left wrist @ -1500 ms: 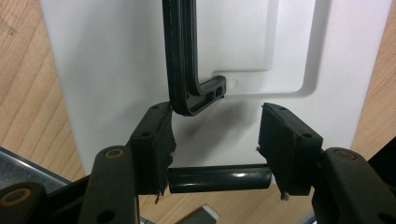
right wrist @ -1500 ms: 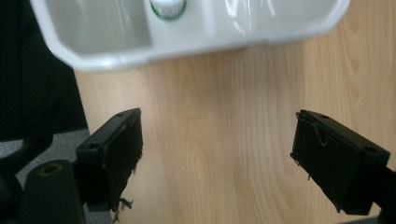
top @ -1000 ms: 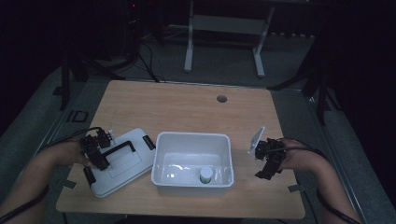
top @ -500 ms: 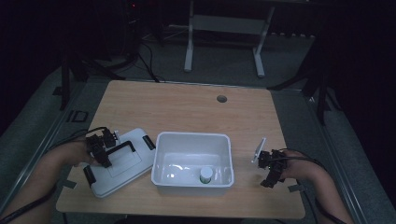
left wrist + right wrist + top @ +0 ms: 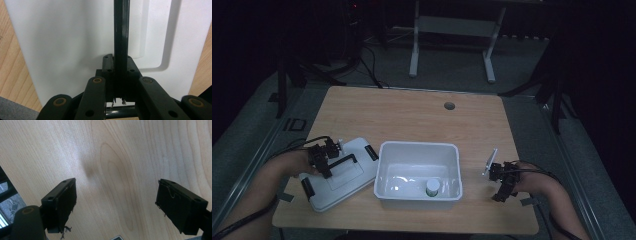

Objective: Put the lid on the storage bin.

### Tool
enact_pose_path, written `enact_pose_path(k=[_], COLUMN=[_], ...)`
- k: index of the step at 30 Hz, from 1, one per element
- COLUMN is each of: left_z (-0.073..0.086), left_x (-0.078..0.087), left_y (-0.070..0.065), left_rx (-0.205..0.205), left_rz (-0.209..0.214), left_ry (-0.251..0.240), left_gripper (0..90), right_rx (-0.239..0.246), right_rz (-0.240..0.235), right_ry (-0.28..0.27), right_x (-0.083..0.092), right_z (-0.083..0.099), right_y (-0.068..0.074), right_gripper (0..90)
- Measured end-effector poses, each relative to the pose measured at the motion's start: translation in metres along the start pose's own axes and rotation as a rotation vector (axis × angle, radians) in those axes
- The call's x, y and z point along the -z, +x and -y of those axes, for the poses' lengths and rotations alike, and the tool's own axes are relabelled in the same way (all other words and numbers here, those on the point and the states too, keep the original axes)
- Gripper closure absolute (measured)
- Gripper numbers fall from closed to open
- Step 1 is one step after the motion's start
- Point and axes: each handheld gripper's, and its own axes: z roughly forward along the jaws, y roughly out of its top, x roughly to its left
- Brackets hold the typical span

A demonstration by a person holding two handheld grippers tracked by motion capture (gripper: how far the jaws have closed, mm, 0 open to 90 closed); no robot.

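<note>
Clamping lid handle (image 5: 121, 37) in left hand-held gripper (image 5: 119, 65), bin (image 5: 418, 150) overhead

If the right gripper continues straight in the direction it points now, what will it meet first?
Most likely the bare wooden table. The right gripper has its jaws open with nothing between them, and in its own view plain wood lies ahead. How far off the surface is cannot be judged.

left gripper (image 5: 328, 159) seemingly clamps the lid (image 5: 339, 172) handle; right gripper (image 5: 502, 181) beside the bin (image 5: 418, 150).
</note>
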Motion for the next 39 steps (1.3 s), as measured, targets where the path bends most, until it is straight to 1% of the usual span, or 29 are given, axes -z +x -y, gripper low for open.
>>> enact_pose_path(k=[2,6,8,9,11,13,15,17,18,22,25,27,29,30,32,35,39], left_z=[0.0,0.001,0.001,0.001,0.002,0.003,0.005,0.006,0.007,0.009,0.011,0.012,0.013,0.014,0.014,0.015,0.016], left_x=[0.0,0.001,0.003,0.003,0.005,0.009,0.013,0.017,0.02,0.031,0.038,0.043,0.048,0.05,0.055,0.064,0.078], left_y=[0.0,0.0,0.0,0.0,-0.001,-0.001,-0.001,-0.002,-0.002,-0.004,-0.006,-0.007,-0.008,-0.008,-0.009,-0.01,-0.011], left_rx=[0.007,-0.001,-0.003,-0.006,-0.004,-0.004,-0.009,-0.008,-0.011,-0.015,-0.029,-0.034,-0.037,-0.036,-0.039,-0.04,-0.045], left_rz=[0.0,0.008,0.01,0.004,0.009,0.007,0.001,0.005,-0.004,-0.012,-0.018,-0.023,-0.019,-0.025,-0.025,-0.042,-0.05], left_ry=[0.001,0.005,-0.002,-0.005,-0.012,-0.019,-0.027,-0.033,-0.035,-0.048,-0.049,-0.057,-0.061,-0.064,-0.061,-0.056,-0.054], left_gripper=[82.7,83.1,83.1,83.3,83.3,83.4,83.4,83.4,83.4,83.4,83.4,83.4,83.4,83.4,83.4,83.4,83.4], right_rx=[0.0,0.0,0.001,-0.002,-0.001,-0.009,-0.008,-0.009,-0.008,-0.006,-0.006,-0.006,-0.006,-0.008,-0.01,-0.008,-0.007], right_rz=[0.002,0.002,0.004,0.005,0.008,0.006,0.008,0.006,0.006,0.009,0.01,0.01,0.011,0.011,0.011,0.009,0.011], right_ry=[0.004,-0.003,-0.006,-0.008,-0.01,-0.014,-0.01,-0.012,-0.012,-0.016,-0.014,-0.014,-0.016,-0.015,-0.012,-0.016,-0.015], right_x=[0.0,0.001,0.003,0.003,0.005,0.006,0.006,0.006,0.006,0.007,0.008,0.008,0.008,0.008,0.008,0.008,0.008], right_z=[0.0,0.0,0.0,0.0,0.001,0.001,0.002,0.002,0.002,0.001,0.001,0.002,0.003,0.003,0.003,0.003,0.002], right_y=[0.0,0.001,0.001,0.001,0.0,0.001,0.0,0.0,0.001,0.0,0.0,0.001,0.001,0.0,0.001,0.001,0.001], right_gripper=[16.2,16.2,16.1,16.2,16.2,16.2,16.2,16.1,16.2,16.2,16.1,16.2,16.2,16.2,16.2,16.2,16.2])
